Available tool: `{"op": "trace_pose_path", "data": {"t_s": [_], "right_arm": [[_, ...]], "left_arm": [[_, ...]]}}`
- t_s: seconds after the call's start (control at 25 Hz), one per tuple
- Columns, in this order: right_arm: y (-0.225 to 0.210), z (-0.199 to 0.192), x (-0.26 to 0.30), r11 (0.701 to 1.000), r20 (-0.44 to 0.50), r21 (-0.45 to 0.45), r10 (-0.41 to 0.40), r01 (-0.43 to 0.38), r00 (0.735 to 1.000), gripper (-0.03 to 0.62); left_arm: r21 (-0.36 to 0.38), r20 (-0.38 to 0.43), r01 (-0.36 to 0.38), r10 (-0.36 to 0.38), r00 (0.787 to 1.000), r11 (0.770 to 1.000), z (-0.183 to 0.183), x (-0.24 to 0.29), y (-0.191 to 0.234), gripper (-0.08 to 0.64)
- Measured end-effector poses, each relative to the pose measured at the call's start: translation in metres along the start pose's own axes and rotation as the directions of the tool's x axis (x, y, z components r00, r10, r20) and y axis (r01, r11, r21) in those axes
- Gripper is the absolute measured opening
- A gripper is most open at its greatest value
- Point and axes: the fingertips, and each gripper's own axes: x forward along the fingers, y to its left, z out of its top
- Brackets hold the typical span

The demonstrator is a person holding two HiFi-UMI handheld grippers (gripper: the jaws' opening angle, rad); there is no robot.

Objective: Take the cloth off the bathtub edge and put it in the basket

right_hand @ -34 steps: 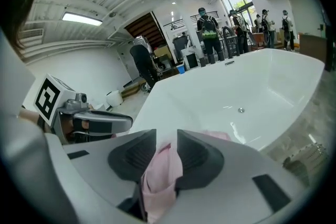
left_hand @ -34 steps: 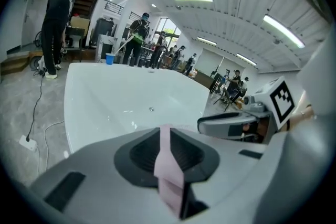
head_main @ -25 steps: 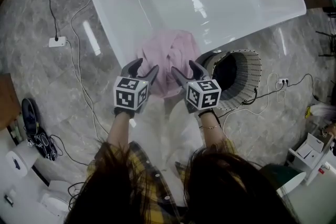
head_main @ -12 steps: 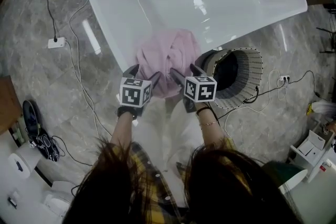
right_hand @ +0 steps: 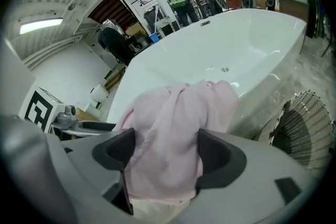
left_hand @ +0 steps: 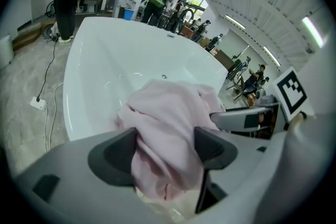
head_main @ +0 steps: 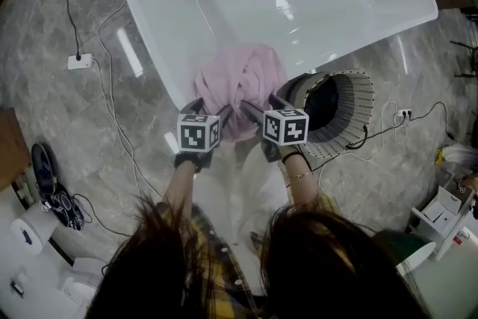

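Observation:
A pink cloth is draped over the near rim of the white bathtub, and its lower part hangs down the outside. A round perforated basket stands on the floor right of the cloth. My left gripper and right gripper sit side by side at the hanging part, both open wide. In the left gripper view the cloth fills the gap of the left gripper. In the right gripper view the cloth hangs between the jaws of the right gripper, with the basket at the right.
A socket box and its cable lie on the marble floor left of the tub. Dark shoes sit at the far left, another plug right of the basket, and white boxes at the lower right. People stand beyond the tub.
Both grippers have moved forward to the tub rim and their jaws have widened. The cloth's hanging part now lies between both pairs of jaws.

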Motion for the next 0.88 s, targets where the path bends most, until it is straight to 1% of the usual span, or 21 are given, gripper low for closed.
{"op": "trace_pose_path", "data": {"t_s": [0.12, 0.24, 0.4, 0.52, 0.72, 0.88], "right_arm": [[0.001, 0.0, 0.001, 1.0, -0.009, 0.0, 0.009, -0.009, 1.0, 0.38], [0.002, 0.0, 0.001, 1.0, -0.019, -0.004, 0.009, -0.009, 1.0, 0.378], [0.011, -0.003, 0.001, 1.0, -0.03, -0.002, 0.028, -0.028, 0.999, 0.275], [0.013, -0.004, 0.001, 0.999, -0.038, 0.004, 0.041, -0.041, 0.998, 0.23], [0.018, -0.001, 0.001, 0.999, -0.08, -0.005, 0.046, -0.047, 0.996, 0.164], [0.022, -0.001, 0.003, 0.999, -0.117, 0.005, 0.048, -0.048, 0.992, 0.144]], "left_arm": [[-0.005, -0.016, 0.013, -0.013, 1.0, 1.0, -0.001, 0.001, -0.001, 0.345], [-0.005, -0.038, 0.055, -0.056, 0.998, 0.998, -0.001, 0.001, -0.003, 0.307], [0.005, -0.058, 0.093, -0.092, 0.994, 0.996, -0.002, 0.002, -0.007, 0.267], [0.012, -0.08, 0.107, -0.106, 0.991, 0.994, -0.001, 0.003, -0.01, 0.247], [0.019, -0.089, 0.113, -0.111, 0.99, 0.993, 0.0, 0.002, -0.011, 0.219], [0.016, -0.122, 0.123, -0.12, 0.985, 0.992, 0.002, -0.003, -0.01, 0.163]]}}
